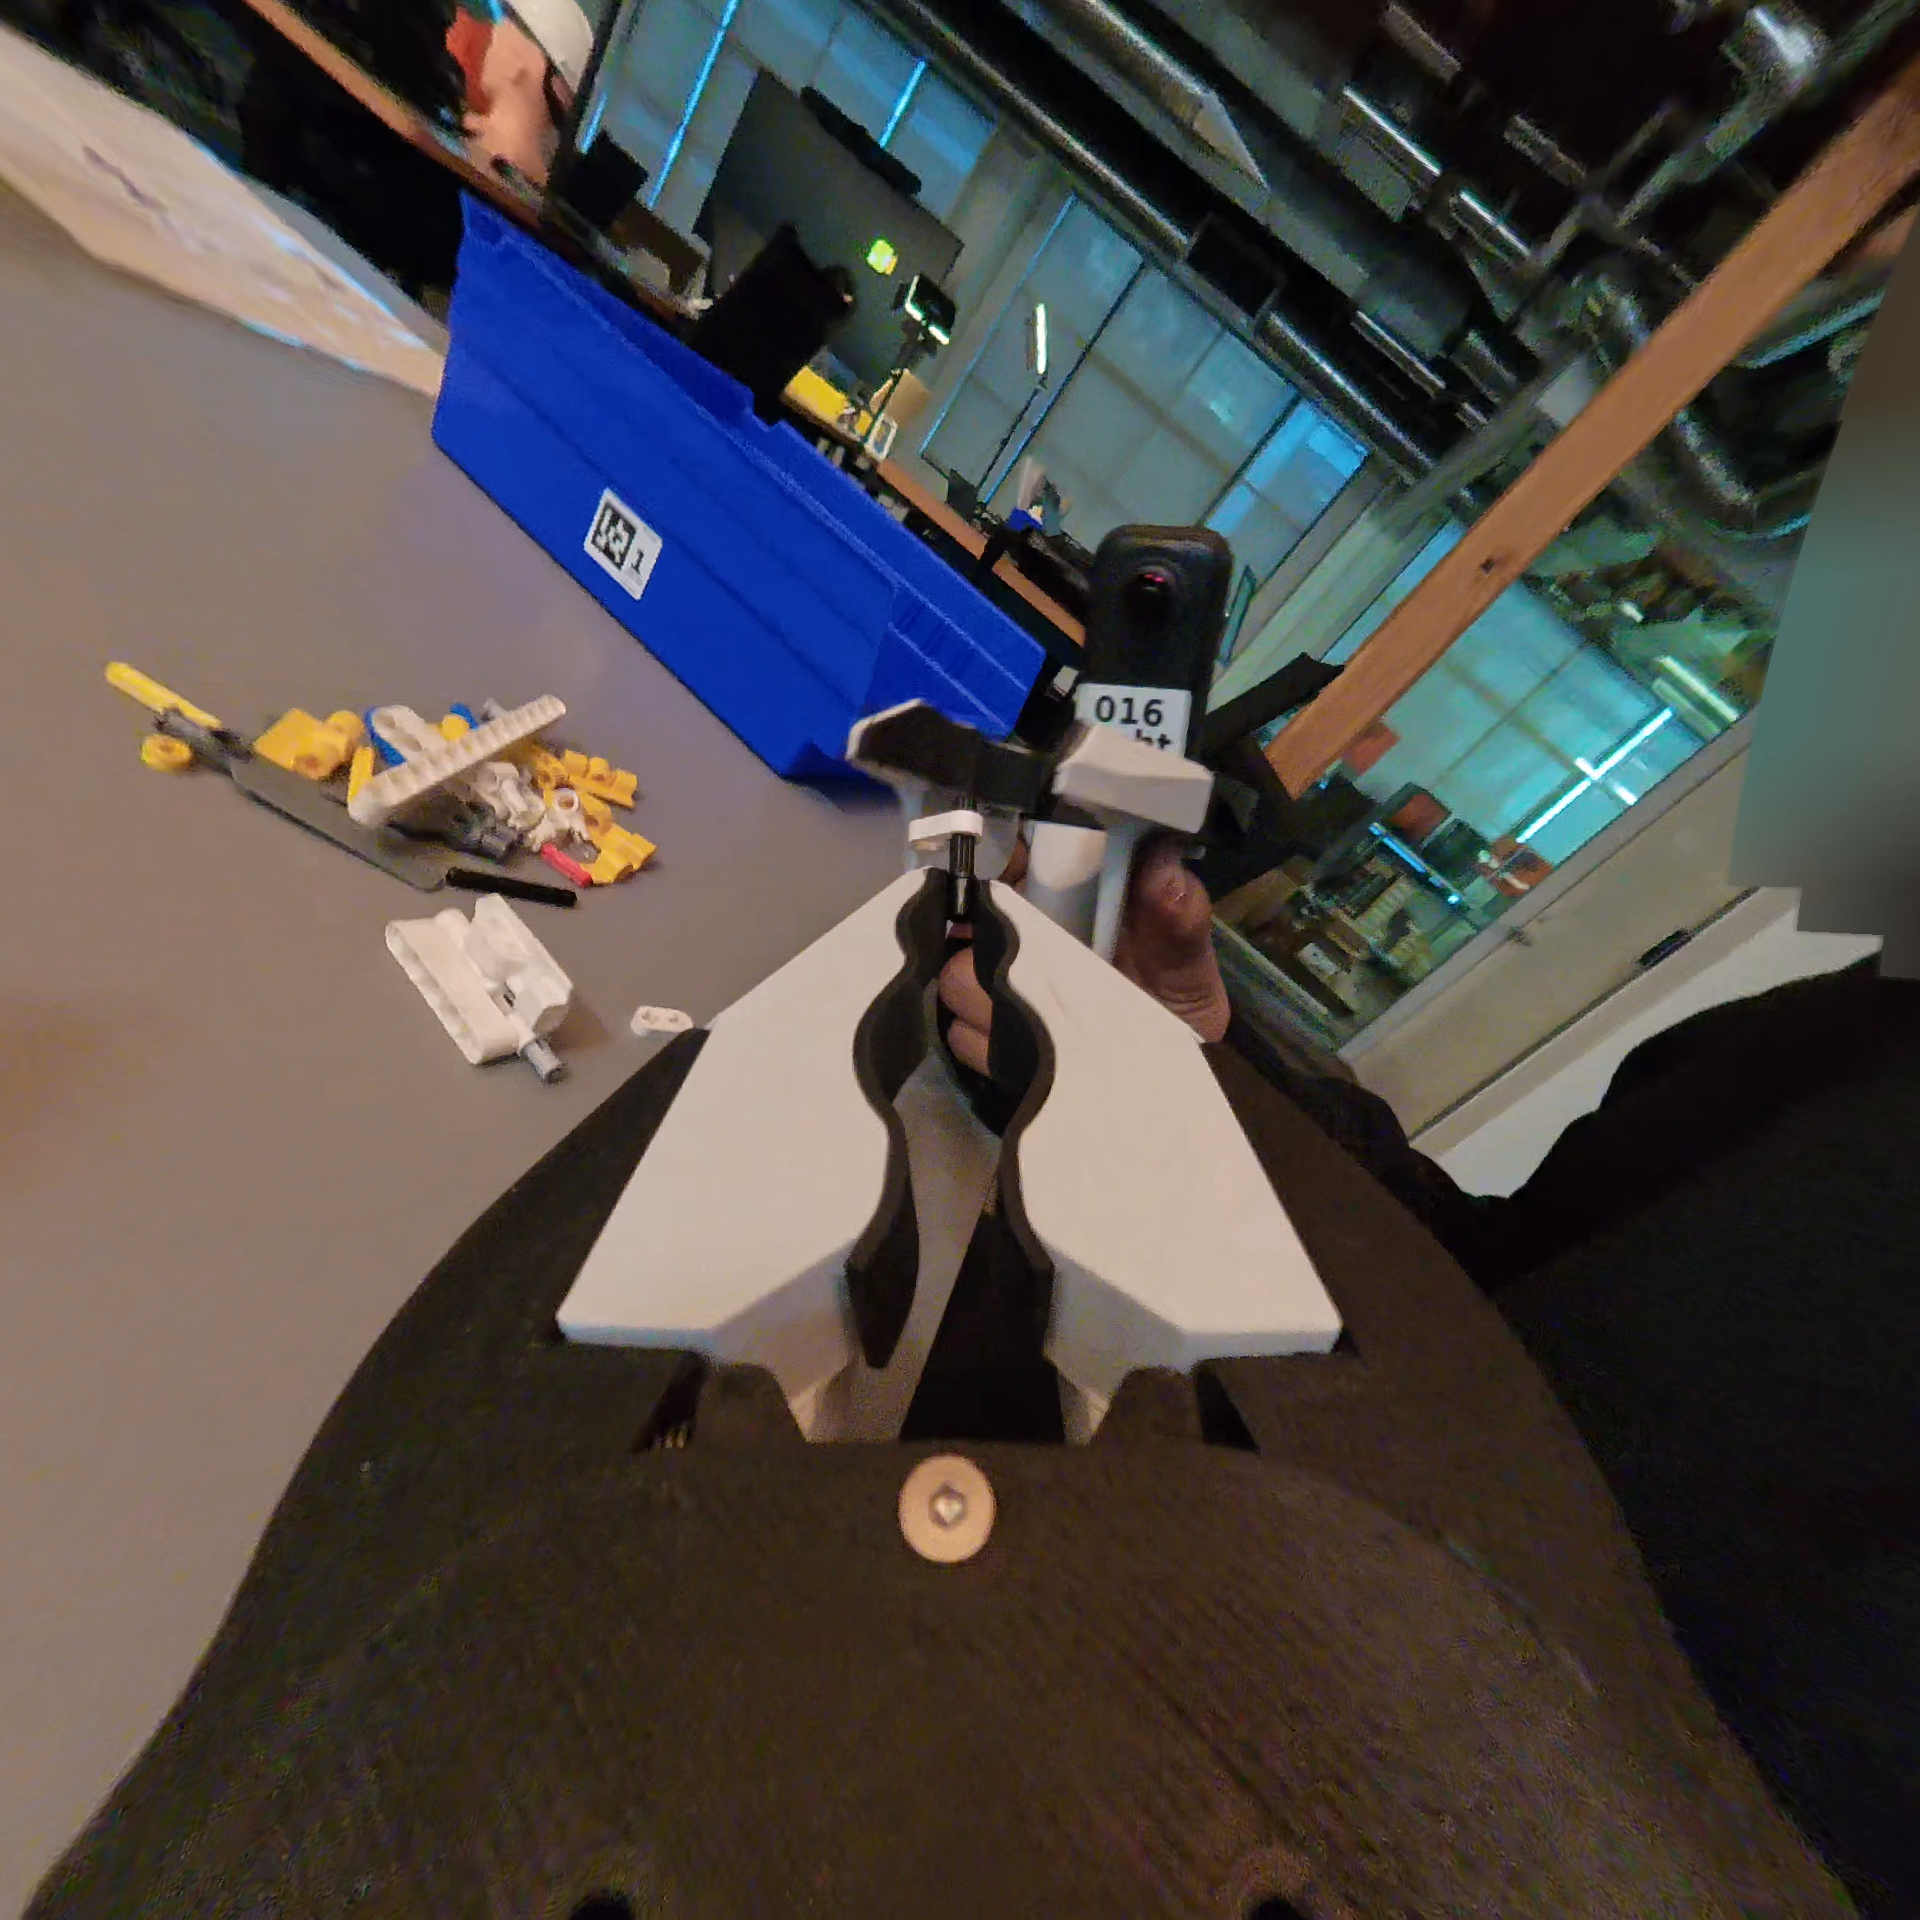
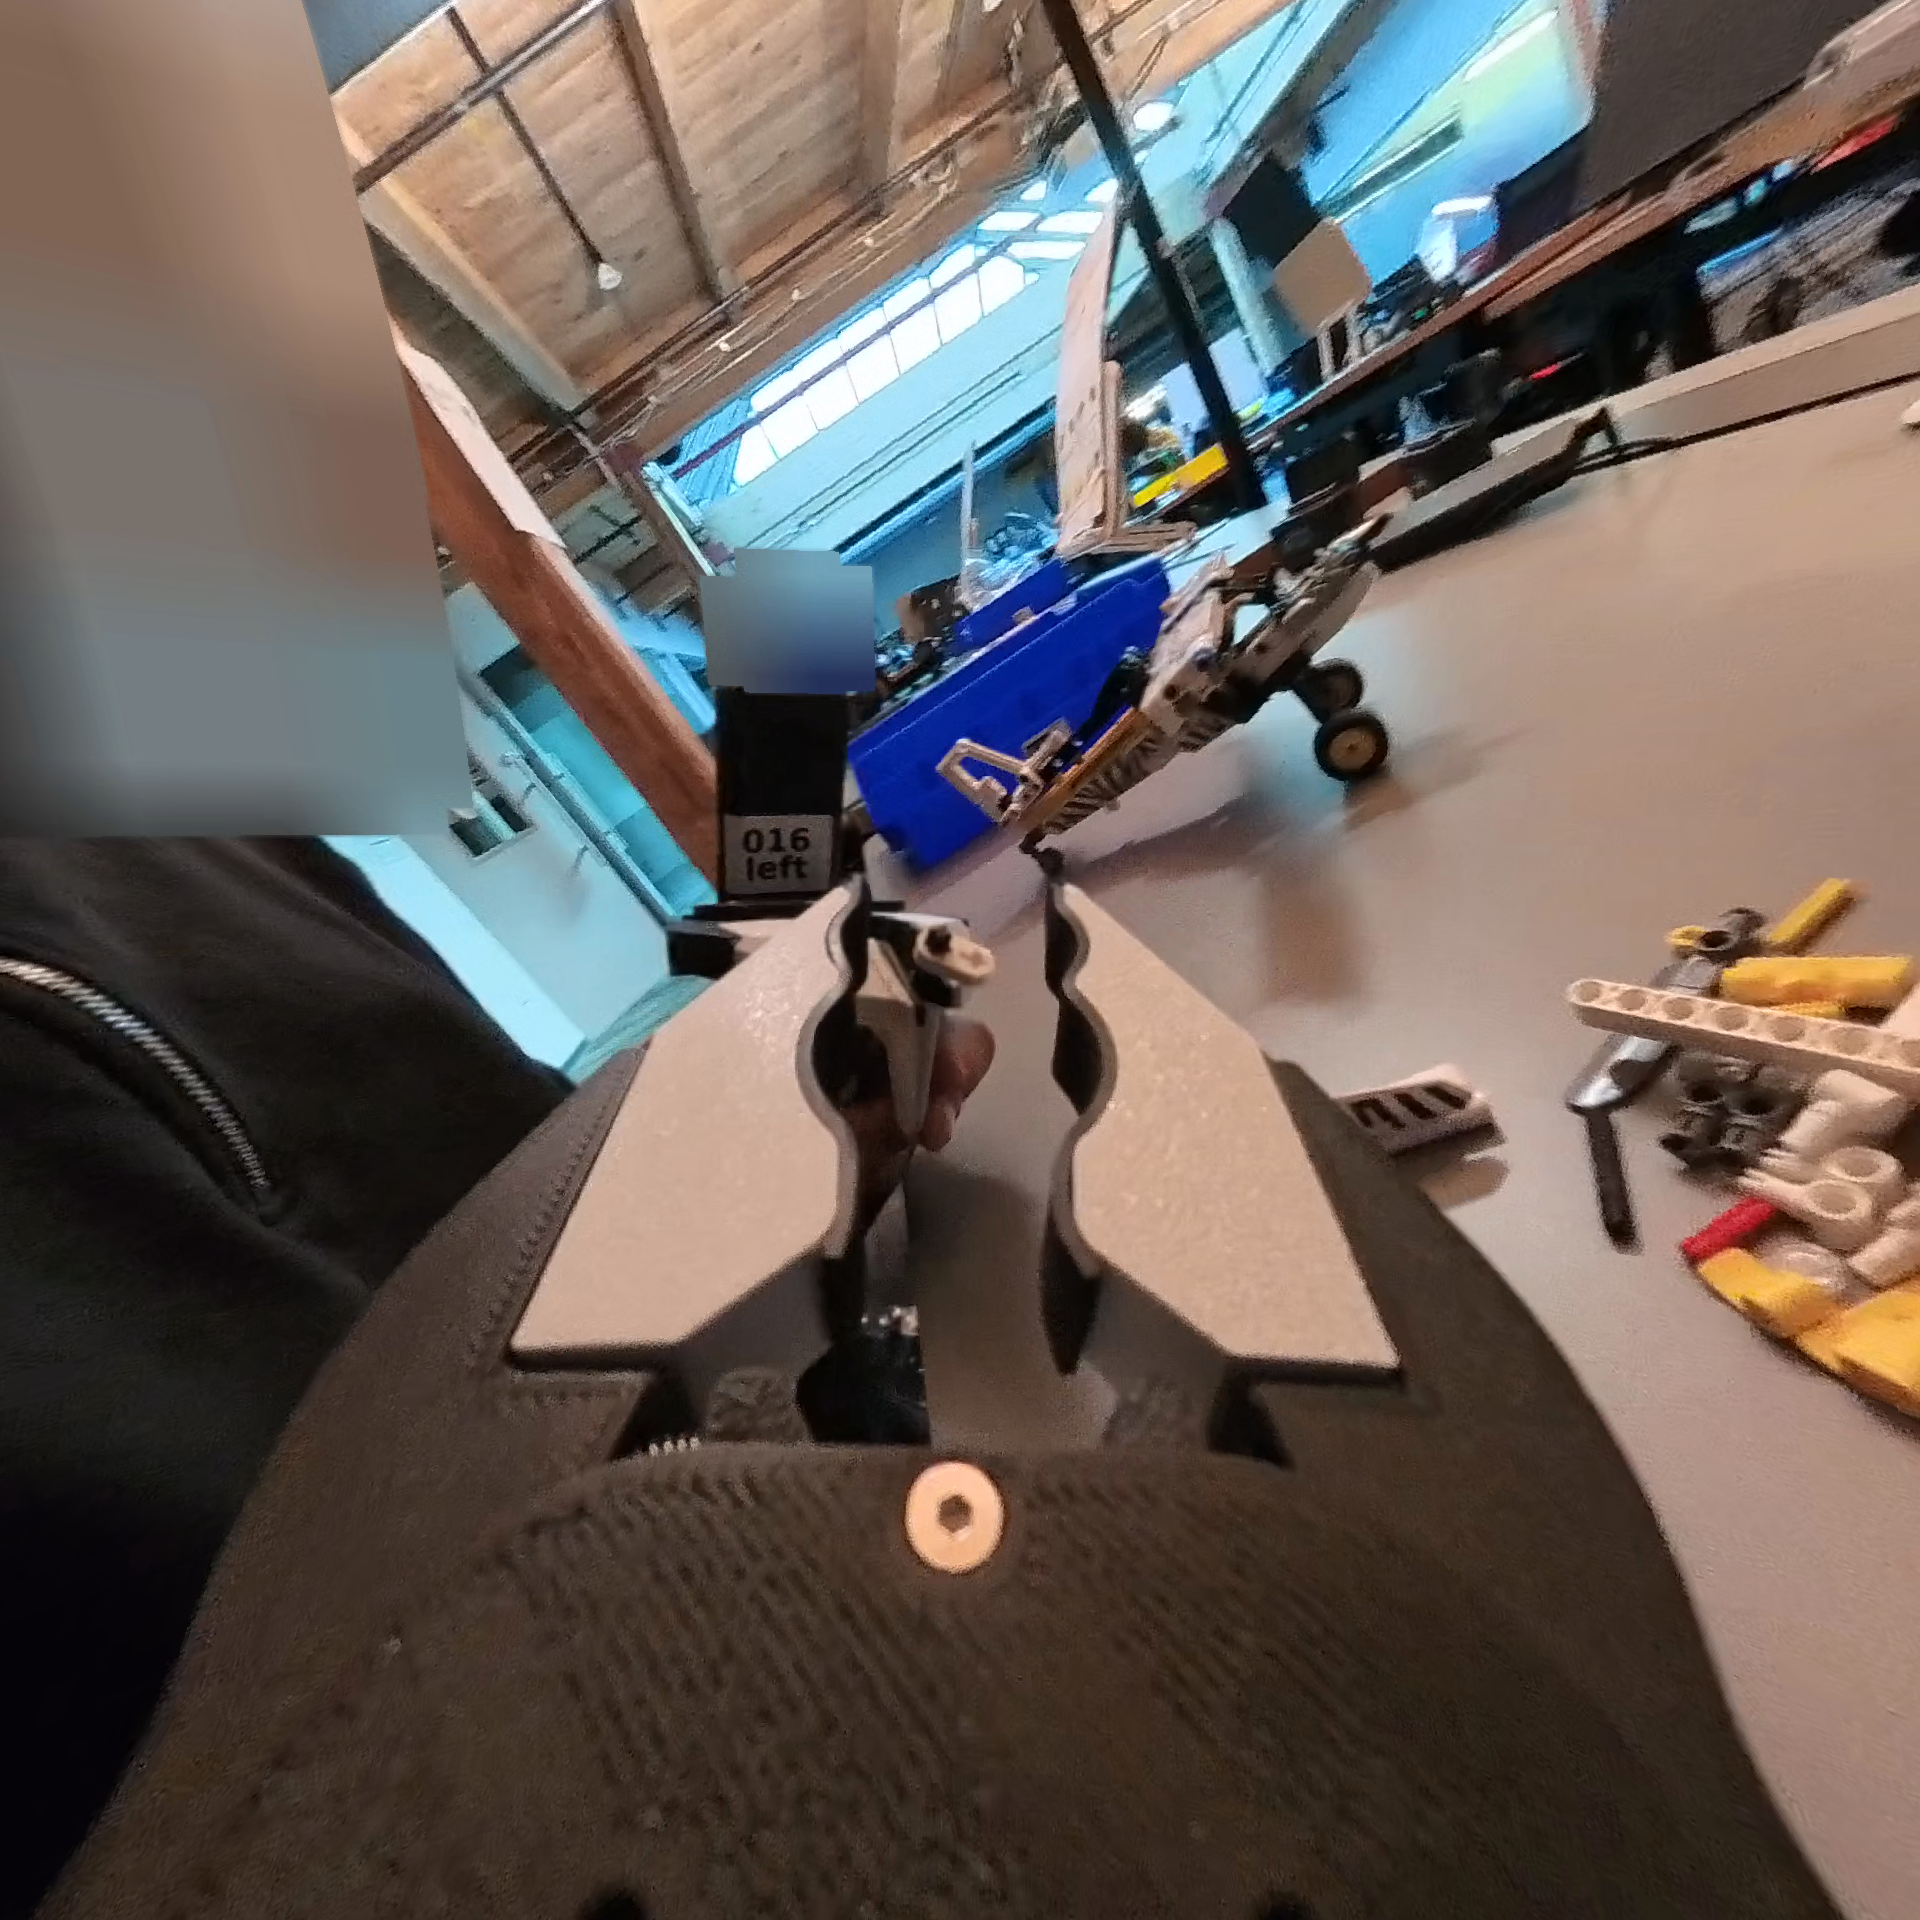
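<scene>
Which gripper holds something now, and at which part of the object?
The left gripper is closed on a thin black pin, gripping its near end; a small white piece sits on the far end. The right gripper is open, holding nothing.

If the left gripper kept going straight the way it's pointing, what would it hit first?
Most likely the right gripper, which faces it just ahead. The left gripper is shut on a black pin that carries a small white piece, and that piece already sits close to the right gripper's open fingers, though depth is hard to judge.
</scene>
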`<action>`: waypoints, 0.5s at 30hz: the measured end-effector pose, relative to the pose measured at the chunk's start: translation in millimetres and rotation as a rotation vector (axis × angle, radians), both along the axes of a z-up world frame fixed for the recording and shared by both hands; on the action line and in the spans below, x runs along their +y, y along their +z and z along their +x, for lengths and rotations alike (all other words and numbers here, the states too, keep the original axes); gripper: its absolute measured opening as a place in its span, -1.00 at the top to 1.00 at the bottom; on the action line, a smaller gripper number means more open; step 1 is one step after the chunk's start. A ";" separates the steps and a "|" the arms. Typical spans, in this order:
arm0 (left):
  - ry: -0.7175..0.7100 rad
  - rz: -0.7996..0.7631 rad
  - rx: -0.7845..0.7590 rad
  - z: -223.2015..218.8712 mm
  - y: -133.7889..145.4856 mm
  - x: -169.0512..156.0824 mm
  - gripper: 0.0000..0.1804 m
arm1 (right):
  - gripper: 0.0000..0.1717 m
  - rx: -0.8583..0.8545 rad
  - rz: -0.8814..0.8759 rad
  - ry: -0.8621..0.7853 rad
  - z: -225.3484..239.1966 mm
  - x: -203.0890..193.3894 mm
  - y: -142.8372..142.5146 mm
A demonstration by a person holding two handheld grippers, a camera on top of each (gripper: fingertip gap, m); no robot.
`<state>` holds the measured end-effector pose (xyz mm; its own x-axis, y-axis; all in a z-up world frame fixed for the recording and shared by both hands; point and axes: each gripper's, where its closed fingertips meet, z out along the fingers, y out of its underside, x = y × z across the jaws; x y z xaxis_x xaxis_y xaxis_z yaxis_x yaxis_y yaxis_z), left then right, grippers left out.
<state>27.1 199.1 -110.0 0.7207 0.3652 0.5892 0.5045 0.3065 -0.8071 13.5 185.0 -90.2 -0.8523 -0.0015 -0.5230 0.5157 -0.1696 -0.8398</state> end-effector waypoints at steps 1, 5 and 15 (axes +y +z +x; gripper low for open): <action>0.003 0.003 0.025 1.0 3.3 -0.1 1.00 | 0.71 -0.006 -0.011 0.023 2.1 -1.2 0.7; 0.002 0.103 0.047 1.5 15.2 -7.1 1.00 | 0.80 -0.025 -0.041 0.068 4.7 -3.2 2.9; -0.026 0.107 0.051 2.6 11.6 -7.6 1.00 | 0.86 0.025 0.039 0.102 11.6 -17.6 -3.6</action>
<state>29.8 191.5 -98.4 0.7592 0.2831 0.5861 0.4725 0.3796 -0.7954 25.1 167.4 -93.8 -0.8614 -0.0692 -0.5033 0.5077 -0.0845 -0.8574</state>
